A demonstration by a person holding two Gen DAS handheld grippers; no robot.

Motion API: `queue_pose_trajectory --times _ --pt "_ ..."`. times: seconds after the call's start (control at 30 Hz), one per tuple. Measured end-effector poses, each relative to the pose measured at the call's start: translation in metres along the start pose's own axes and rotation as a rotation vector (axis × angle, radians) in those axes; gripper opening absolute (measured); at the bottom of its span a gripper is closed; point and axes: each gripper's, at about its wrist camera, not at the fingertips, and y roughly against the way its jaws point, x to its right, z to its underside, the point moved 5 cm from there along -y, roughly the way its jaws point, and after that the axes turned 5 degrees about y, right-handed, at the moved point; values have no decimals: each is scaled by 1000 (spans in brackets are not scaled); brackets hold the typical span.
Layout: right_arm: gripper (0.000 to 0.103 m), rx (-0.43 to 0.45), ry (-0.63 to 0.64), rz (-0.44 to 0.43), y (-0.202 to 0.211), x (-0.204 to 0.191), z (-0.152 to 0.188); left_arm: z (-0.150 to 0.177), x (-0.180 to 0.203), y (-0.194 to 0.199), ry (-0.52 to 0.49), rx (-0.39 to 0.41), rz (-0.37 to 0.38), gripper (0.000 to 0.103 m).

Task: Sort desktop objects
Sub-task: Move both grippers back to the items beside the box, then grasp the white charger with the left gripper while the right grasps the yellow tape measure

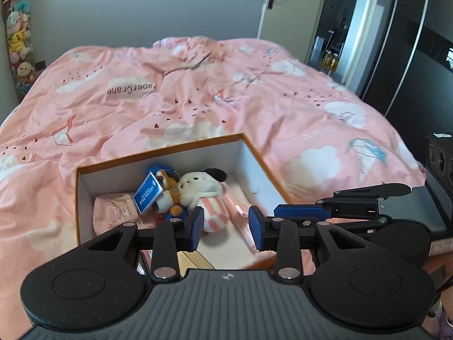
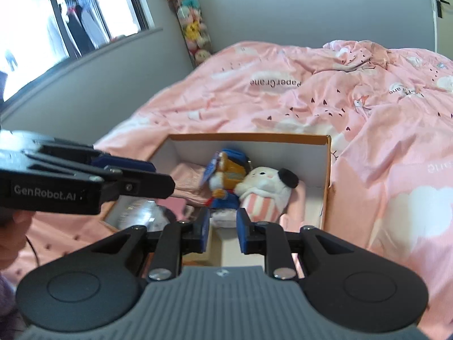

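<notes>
An open orange-rimmed box [image 1: 158, 153] with white walls lies on the pink bed; it also shows in the right wrist view [image 2: 325, 170]. Inside lie a white plush in pink stripes [image 1: 206, 195] [image 2: 266, 195], a small orange and blue plush [image 1: 170, 195] [image 2: 226, 178] with a blue tag [image 1: 147, 193], and pink packets [image 1: 113, 212]. My left gripper [image 1: 226, 228] is open and empty above the box's near edge. My right gripper [image 2: 223, 232] is open and empty, also over the near end. Each gripper shows in the other's view, the right one [image 1: 339, 209] and the left one [image 2: 85, 181].
The pink cloud-print duvet [image 1: 198, 99] covers the bed around the box. A column of plush toys [image 2: 192, 28] stands in the far corner. A door [image 1: 286, 8] and a dark wardrobe [image 1: 410, 56] are on the right, a black speaker [image 1: 438, 158] beside the bed. A shiny silver item [image 2: 144, 212] lies in the box's near left.
</notes>
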Motion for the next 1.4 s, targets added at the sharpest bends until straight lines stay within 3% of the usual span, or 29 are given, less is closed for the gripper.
queue_pose_trajectory --times 0.17,0.37,0.47,0.5,0.57,0.7,0.93,1.4 --pt "23 16 -118 57 24 -4 24 33 12 6 -48 4 -21 40" --pt "23 -56 -228 119 19 -1 75 73 11 -11 -24 -71 -43 40" --pt "24 -116 -283 144 7 7 98 89 11 -23 -82 -96 -103 41" --pt "26 -133 -305 149 2 10 104 93 12 -27 -110 -110 -120 48" --pt "35 -167 -345 159 -7 18 113 103 17 -35 -182 -128 -149 51" --pt "37 -208 -418 145 -21 32 127 124 26 -51 -313 -203 -171 55" --pt "38 -220 -469 112 -33 38 138 141 23 -74 -444 -259 -212 59" --pt "39 -228 -503 37 -45 41 145 148 15 -106 -493 -283 -184 59"
